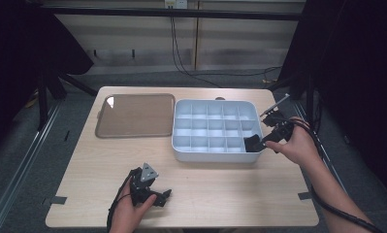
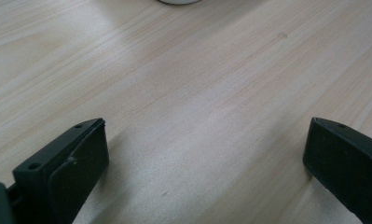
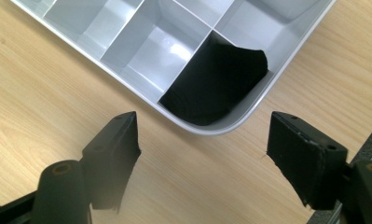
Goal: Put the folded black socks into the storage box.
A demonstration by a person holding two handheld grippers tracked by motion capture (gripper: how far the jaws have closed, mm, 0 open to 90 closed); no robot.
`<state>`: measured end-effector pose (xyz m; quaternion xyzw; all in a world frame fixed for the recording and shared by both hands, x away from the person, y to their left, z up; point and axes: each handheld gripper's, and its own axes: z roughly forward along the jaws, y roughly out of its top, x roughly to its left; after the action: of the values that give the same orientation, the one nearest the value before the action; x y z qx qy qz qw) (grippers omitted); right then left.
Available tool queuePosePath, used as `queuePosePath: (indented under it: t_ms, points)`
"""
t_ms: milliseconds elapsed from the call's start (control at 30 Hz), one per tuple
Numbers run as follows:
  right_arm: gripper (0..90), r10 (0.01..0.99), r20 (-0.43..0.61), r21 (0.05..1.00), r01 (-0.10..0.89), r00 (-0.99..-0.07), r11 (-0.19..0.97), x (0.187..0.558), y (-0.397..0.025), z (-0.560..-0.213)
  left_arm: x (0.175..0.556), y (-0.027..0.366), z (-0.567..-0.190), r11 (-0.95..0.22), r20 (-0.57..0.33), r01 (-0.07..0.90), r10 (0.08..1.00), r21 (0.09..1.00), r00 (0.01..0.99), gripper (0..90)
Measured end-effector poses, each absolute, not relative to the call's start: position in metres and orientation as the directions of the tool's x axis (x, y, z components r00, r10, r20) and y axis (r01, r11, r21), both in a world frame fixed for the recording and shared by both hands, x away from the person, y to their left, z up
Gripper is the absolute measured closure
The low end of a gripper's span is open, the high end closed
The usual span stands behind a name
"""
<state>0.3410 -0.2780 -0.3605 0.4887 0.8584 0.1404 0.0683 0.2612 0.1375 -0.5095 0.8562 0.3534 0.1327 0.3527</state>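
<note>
On the light wooden table (image 1: 230,184) sits a white compartment tray (image 1: 215,109), and a black folded item (image 3: 216,81) lies in its corner cell nearest the person's right hand. The right gripper view gives that item clearly: dark, soft-looking, slumped against the divider and the curved outer wall, filling most of the cell, with the neighbouring cells bare. From the high view the same item (image 1: 252,143) is only a small dark patch at the tray's near right corner, but that view adds what the close one lacks: a brown flat lid or board (image 1: 135,115) lying left of the tray, just beside it.

The right gripper (image 3: 204,161) has its jaws spread wide and holds nothing; they stand over bare wood just outside the tray's rounded corner, apart from the rim. In the high view the right hand (image 1: 298,145) reaches in from the right edge with the forearm angled up across the table's near right corner.

The left gripper (image 2: 204,161) also stands wide and unloaded, low over plain table grain. The high view places it (image 1: 163,198) near the front edge, well apart from the tray, gripped by the left hand (image 1: 133,211).
</note>
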Motion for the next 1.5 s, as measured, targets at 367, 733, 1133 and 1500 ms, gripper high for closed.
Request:
queuePosePath:
  t_ms: [367, 733, 1133, 1500]
  points:
    - [23.3, 0.853, 0.038, 0.325, 0.813, -0.521, 0.483, 0.326, -0.281, -0.364, 0.261, 0.138, -0.509, -0.511, -0.017, 0.51, 0.694, 0.692, 0.719, 0.0]
    - [22.8, 0.852, 0.048, 0.329, 0.813, -0.522, 0.48, 0.312, -0.285, -0.379, 0.261, 0.138, -0.509, -0.511, -0.017, 0.51, 0.695, 0.691, 0.719, 0.0]
    - [22.8, 0.848, 0.076, 0.347, 0.811, -0.524, 0.47, 0.3, -0.286, -0.395, 0.261, 0.138, -0.509, -0.512, -0.017, 0.51, 0.694, 0.691, 0.72, 0.0]
    - [23.2, 0.855, 0.099, 0.365, 0.818, -0.509, 0.445, 0.289, -0.288, -0.414, 0.261, 0.138, -0.509, -0.512, -0.017, 0.51, 0.694, 0.691, 0.72, 0.0]
